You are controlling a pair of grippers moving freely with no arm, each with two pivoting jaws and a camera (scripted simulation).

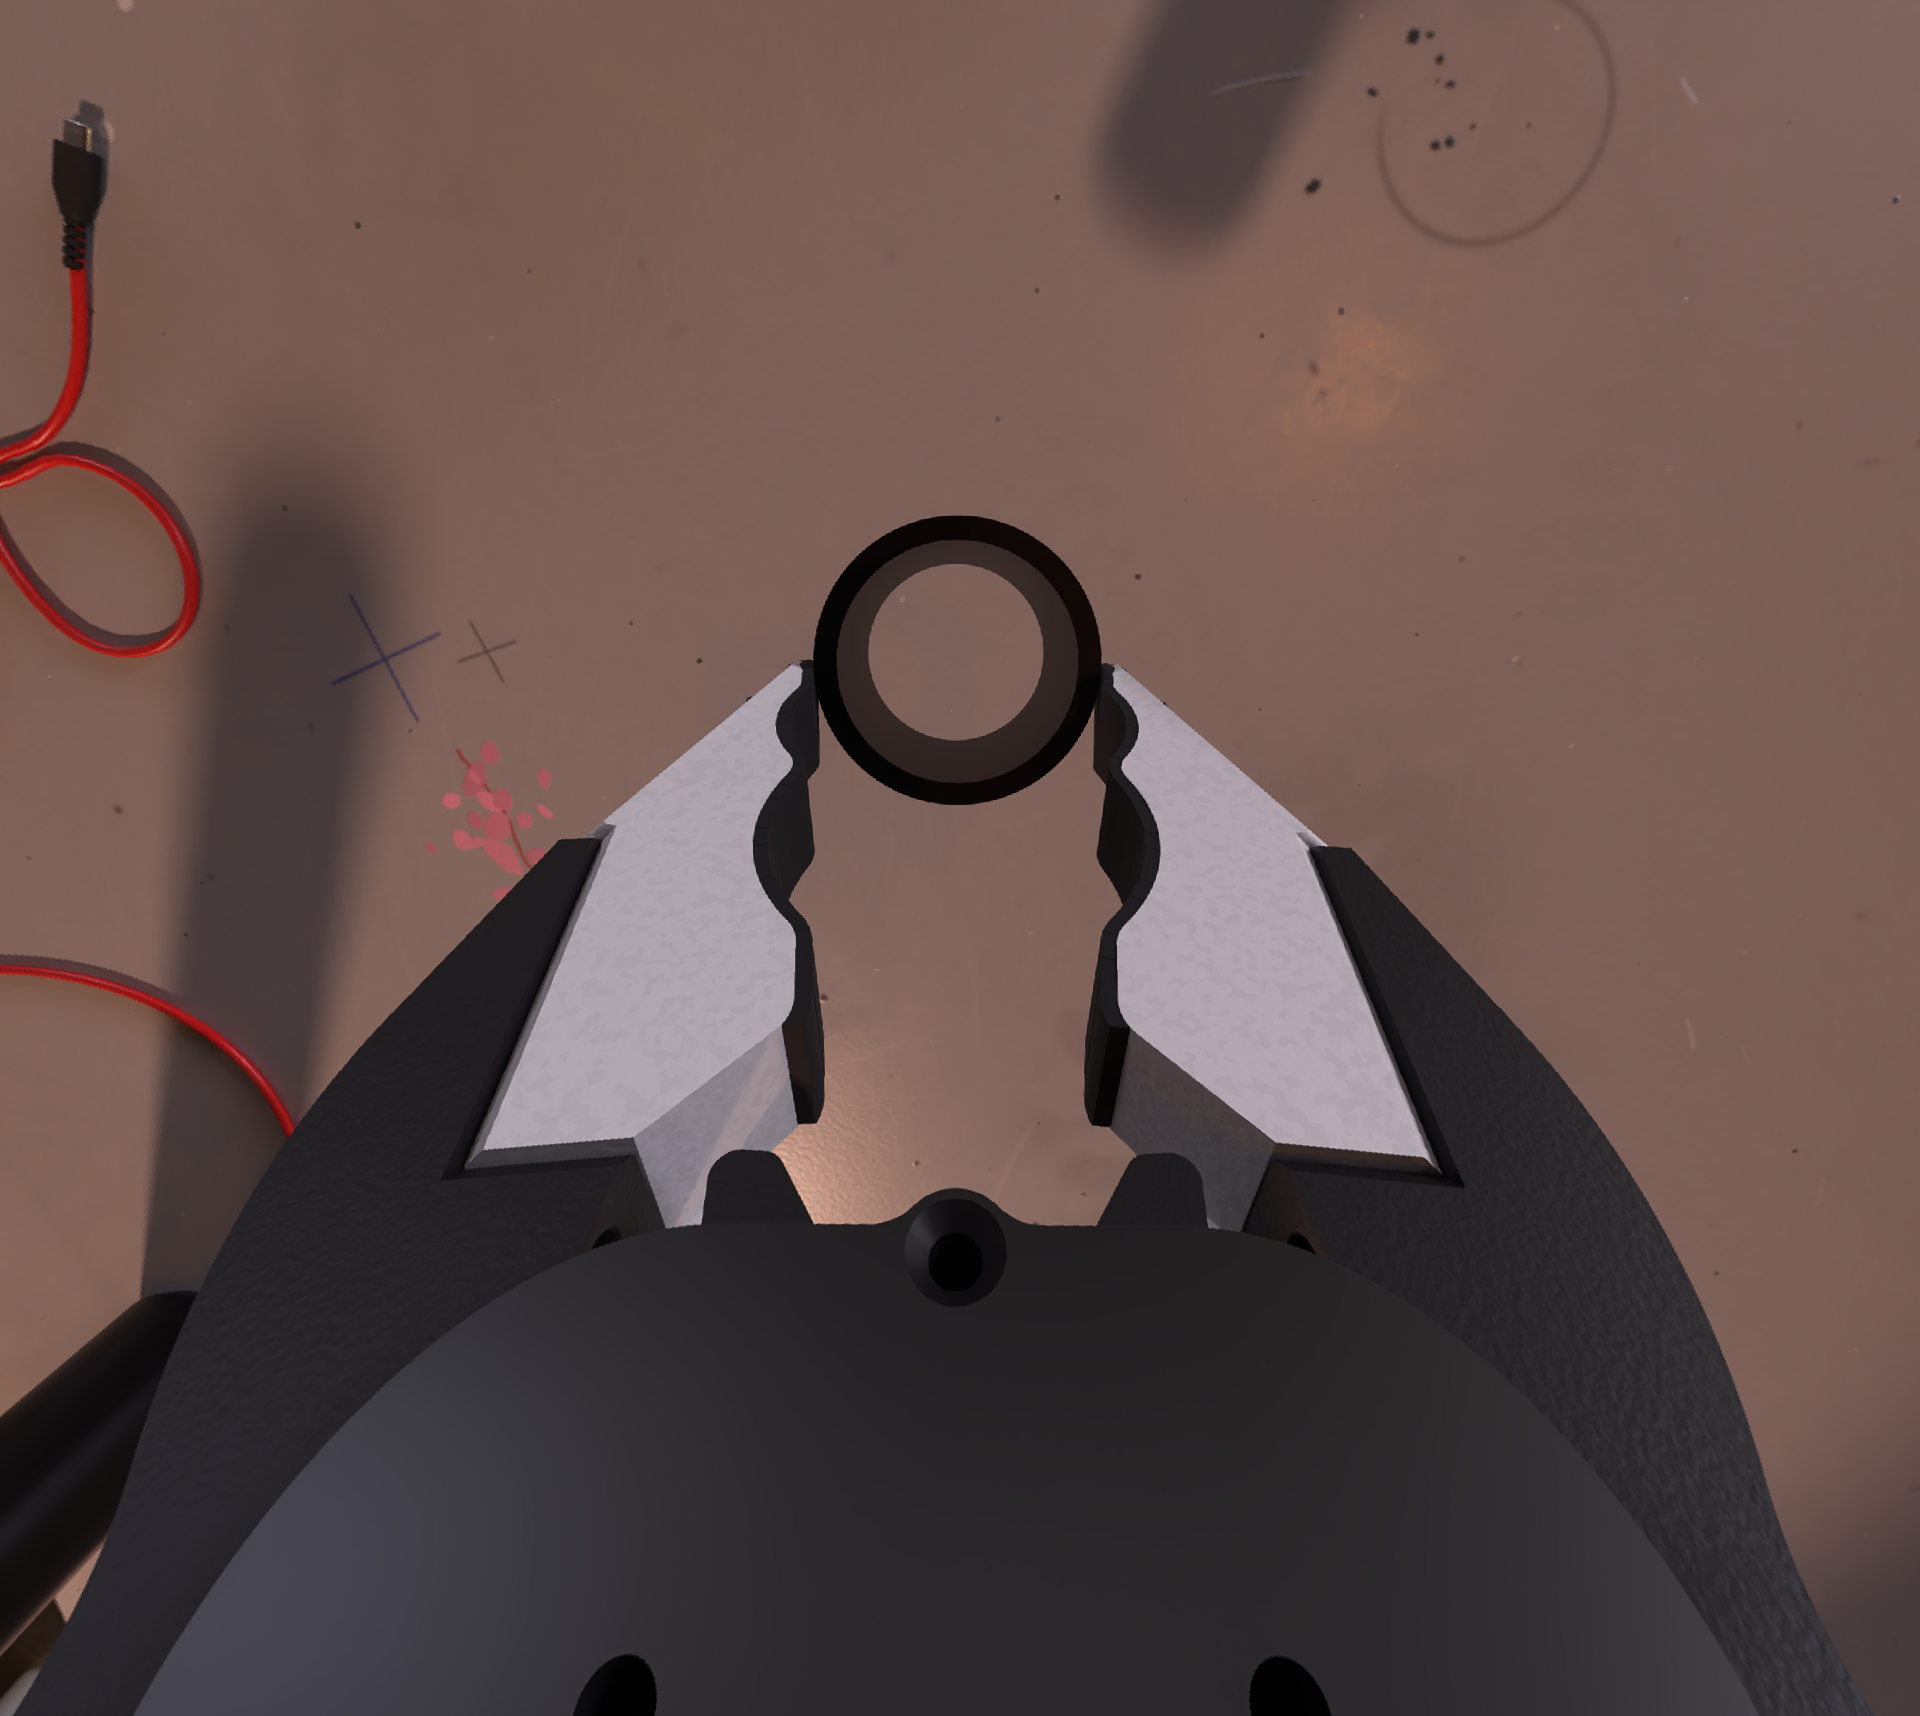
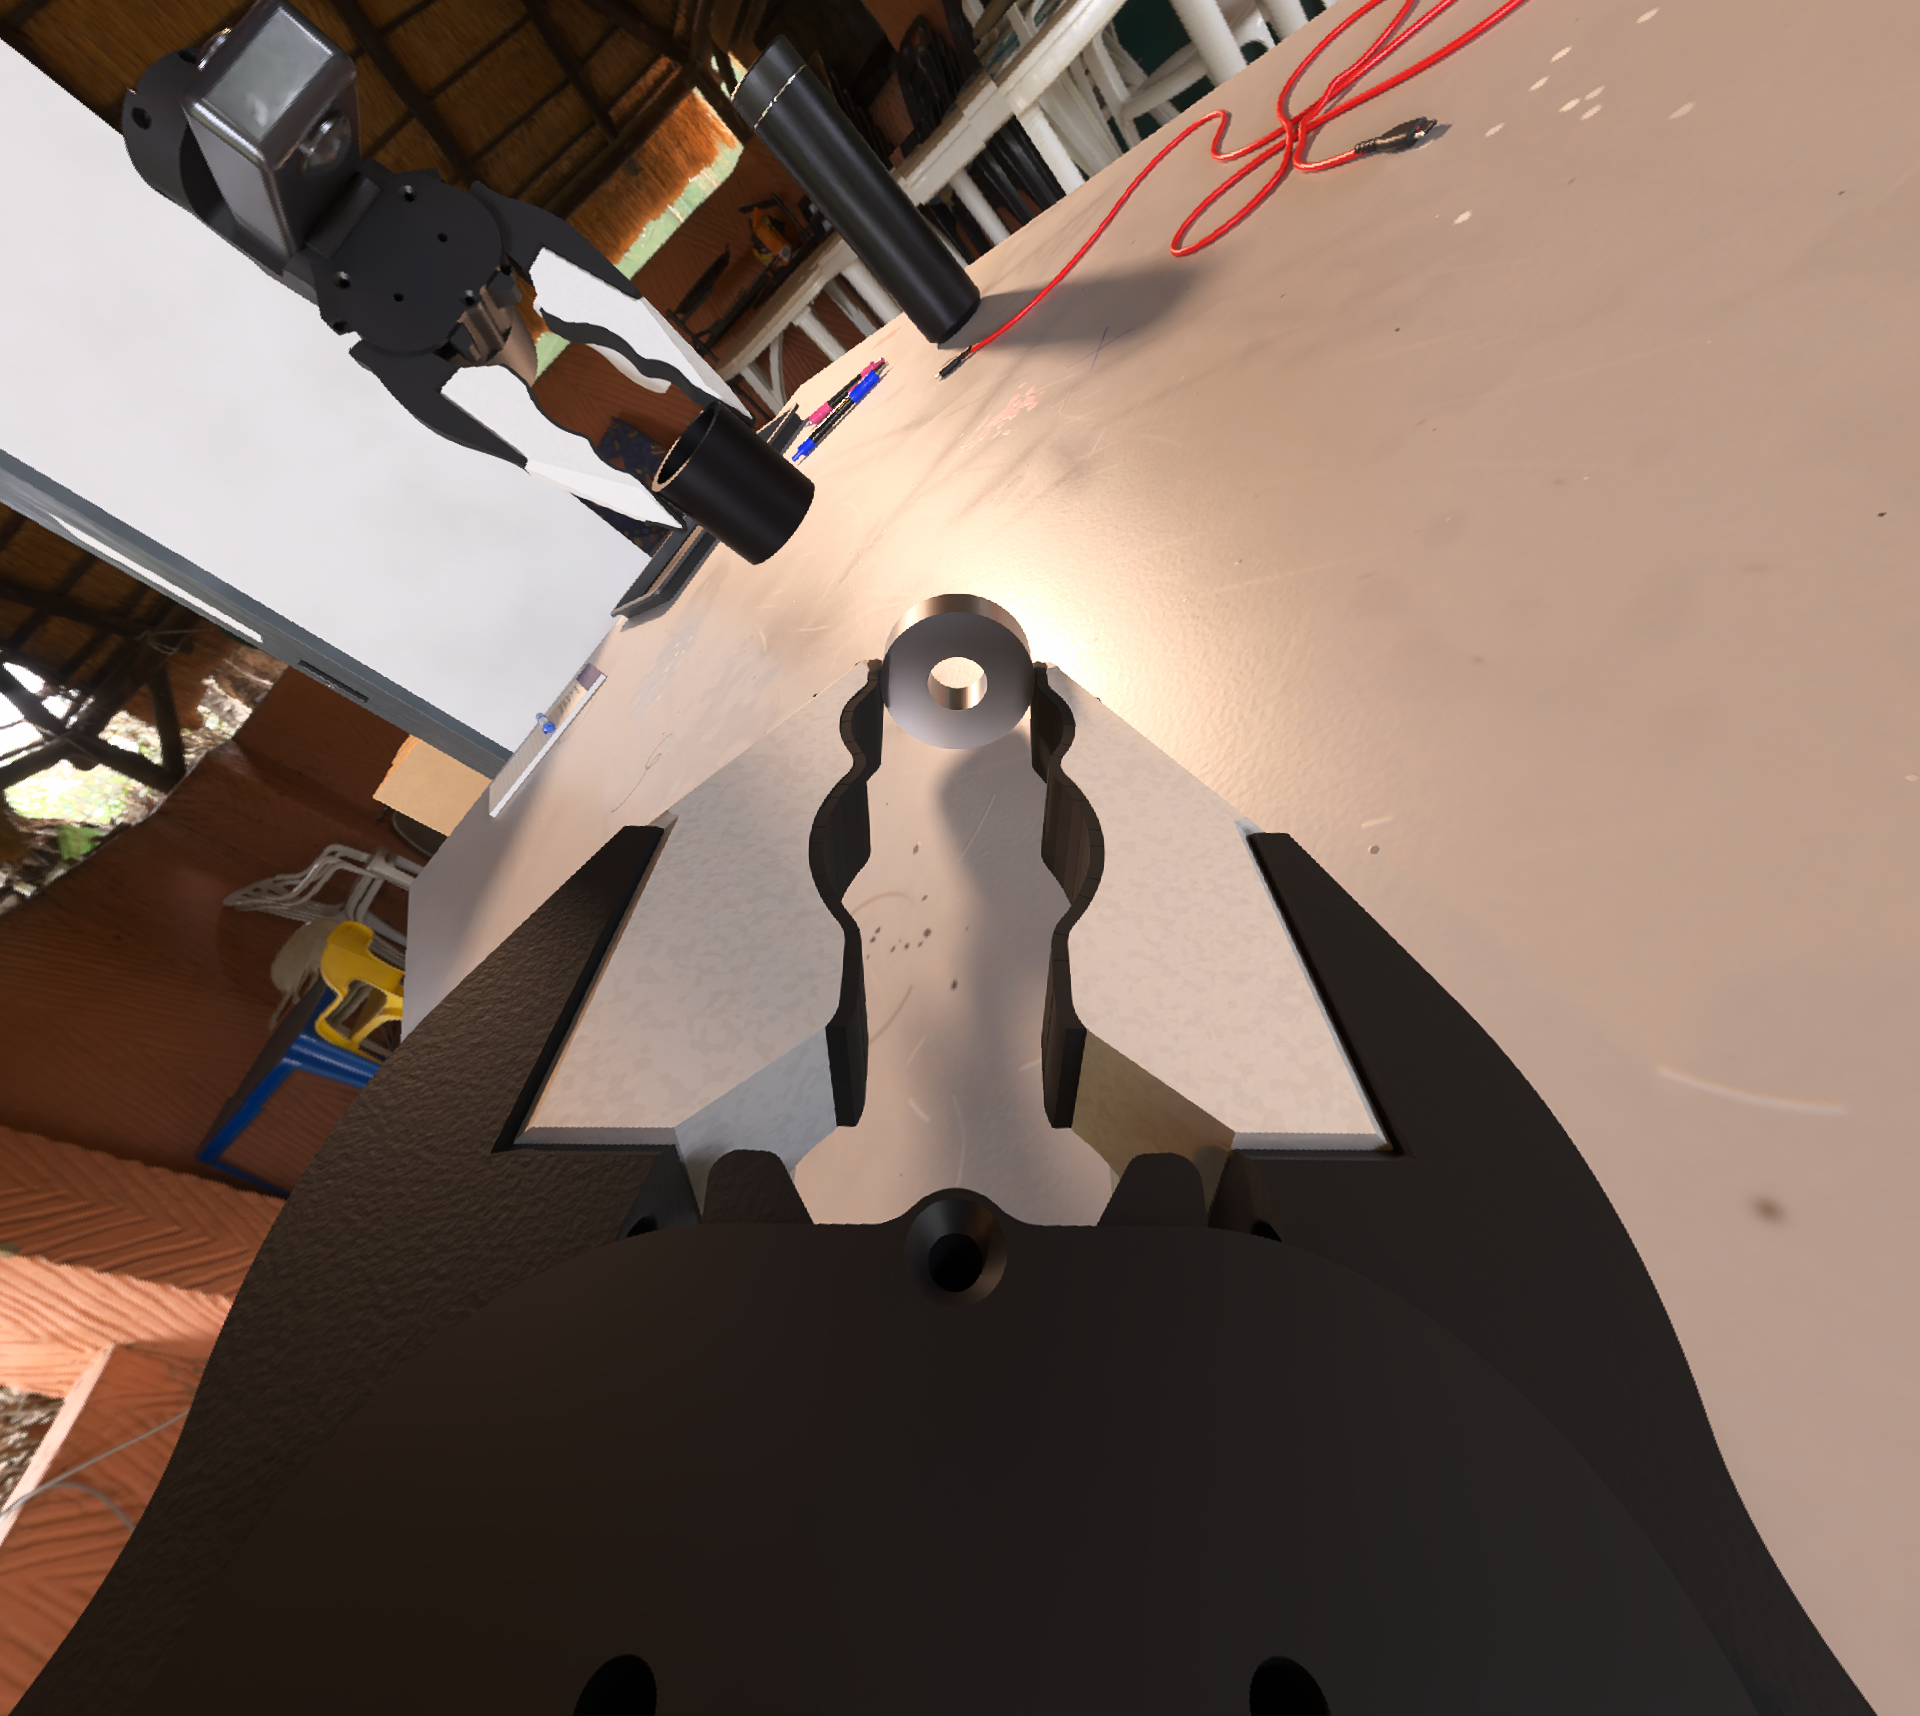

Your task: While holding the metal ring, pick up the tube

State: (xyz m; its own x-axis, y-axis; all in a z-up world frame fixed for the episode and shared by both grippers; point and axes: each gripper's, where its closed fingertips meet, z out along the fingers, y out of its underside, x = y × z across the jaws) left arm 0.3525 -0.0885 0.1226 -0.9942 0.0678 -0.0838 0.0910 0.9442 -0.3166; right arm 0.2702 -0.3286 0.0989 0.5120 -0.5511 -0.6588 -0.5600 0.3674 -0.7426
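Both grasps look made; tube appears off the table.

R gripper [image 2: 956,679] has its fingertips closed narrowly on the metal ring [image 2: 956,671], pinched at the very tips, held above the table [image 2: 1558,627]. L gripper [image 1: 956,679] is set wider w/ its tips clamped on either side of the black tube [image 1: 956,660]; its own view looks straight down the bore to the tabletop. From the R wrist view the tube [image 2: 740,482] seems clear of the surface, gripped near its upper end. A 2nd, longer dark cylinder [image 2: 857,196] stands by the red cable [image 2: 1351,108], untouched. Judged: pick-up essentially done; left is only keeping both holds secure.
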